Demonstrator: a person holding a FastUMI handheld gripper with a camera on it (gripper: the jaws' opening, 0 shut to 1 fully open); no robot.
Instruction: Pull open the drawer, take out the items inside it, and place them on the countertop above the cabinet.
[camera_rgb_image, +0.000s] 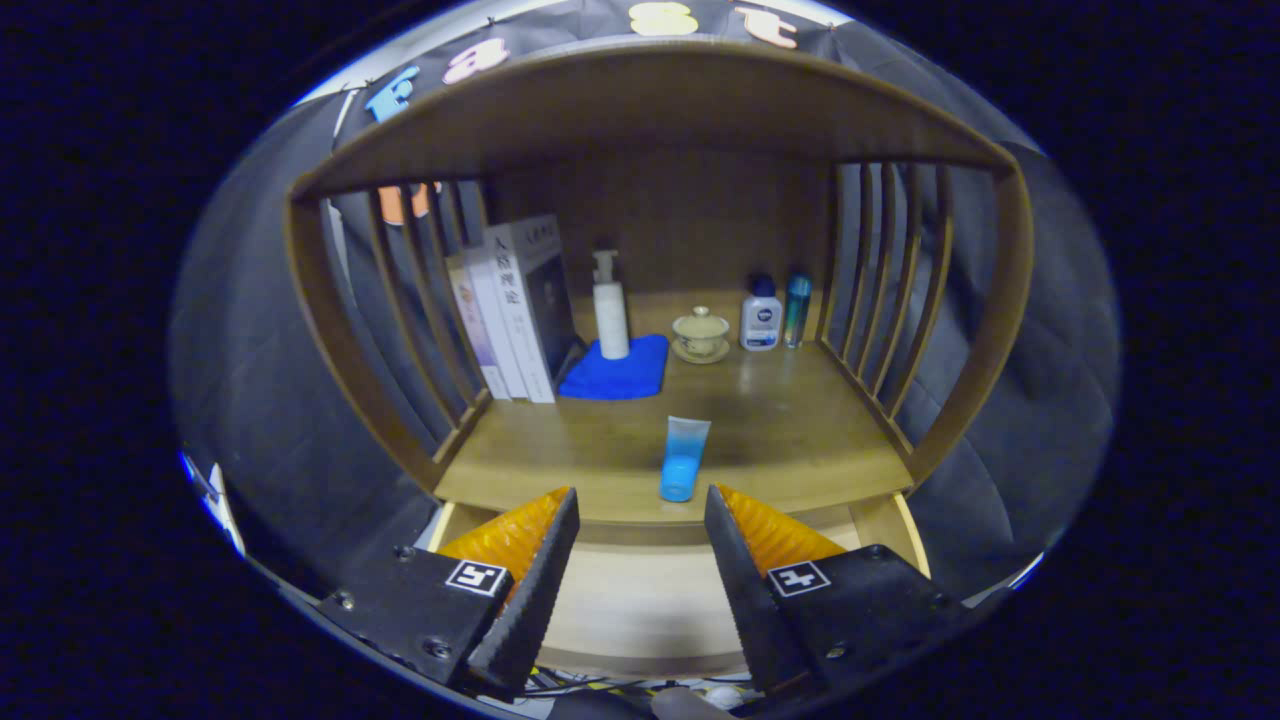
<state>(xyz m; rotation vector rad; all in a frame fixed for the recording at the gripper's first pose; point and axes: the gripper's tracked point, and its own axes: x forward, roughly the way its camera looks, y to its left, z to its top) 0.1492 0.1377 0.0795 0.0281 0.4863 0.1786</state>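
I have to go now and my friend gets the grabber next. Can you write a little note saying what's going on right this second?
Gripper: open, holding nothing, fingers spread above the pulled-out drawer.
Drawer: open below the countertop; the part seen between the fingers looks bare, but its near end is hidden by the fingers.
Blue tube: standing cap-down on the countertop's front edge, just ahead of the fingers.
Done: drawer opened; the tube looks like an item already moved up.
Left: look in the hidden part of the drawer for anything more and put it on the countertop.
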